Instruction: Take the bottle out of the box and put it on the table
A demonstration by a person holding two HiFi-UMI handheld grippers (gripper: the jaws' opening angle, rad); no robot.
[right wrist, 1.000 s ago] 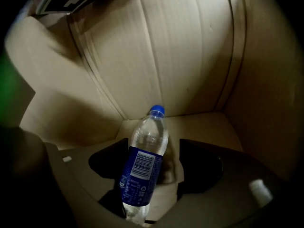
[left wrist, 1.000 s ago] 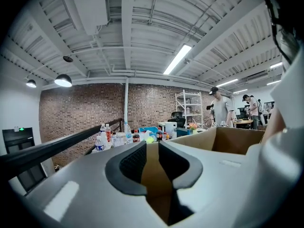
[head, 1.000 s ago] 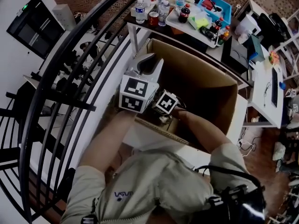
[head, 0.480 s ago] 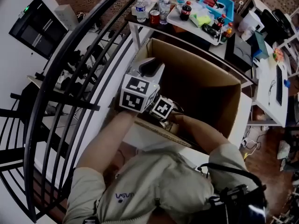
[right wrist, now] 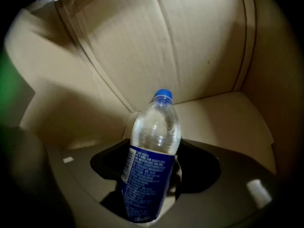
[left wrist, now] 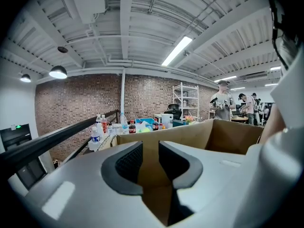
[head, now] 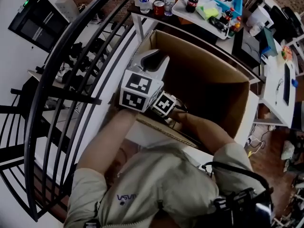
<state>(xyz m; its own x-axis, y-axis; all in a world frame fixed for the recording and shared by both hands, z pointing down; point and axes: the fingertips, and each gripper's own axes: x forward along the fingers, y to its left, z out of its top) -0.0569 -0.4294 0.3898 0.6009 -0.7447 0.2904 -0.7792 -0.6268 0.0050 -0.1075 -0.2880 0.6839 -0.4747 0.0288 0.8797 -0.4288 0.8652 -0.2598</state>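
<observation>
A clear water bottle [right wrist: 153,141] with a blue cap and blue label stands upright inside the big open cardboard box [head: 204,63]. In the right gripper view it is between the jaws of my right gripper [right wrist: 154,167], which are closing around its label. I see no firm press on it. In the head view only that gripper's marker cube [head: 164,103] shows, low at the box's near wall. My left gripper [left wrist: 150,151] is at the box's left wall [head: 145,42], its jaws nearly together with a strip of cardboard between them.
Beyond the box stands a table [head: 142,14] with several drink bottles, a can and a white tray [head: 190,14]. A black railing [head: 71,65] runs along the left. A white desk [head: 275,94] is at the right. People stand far off [left wrist: 223,103].
My right gripper's marker cube has sunk a little lower at the box's near wall. The left gripper stays at the box's left wall.
</observation>
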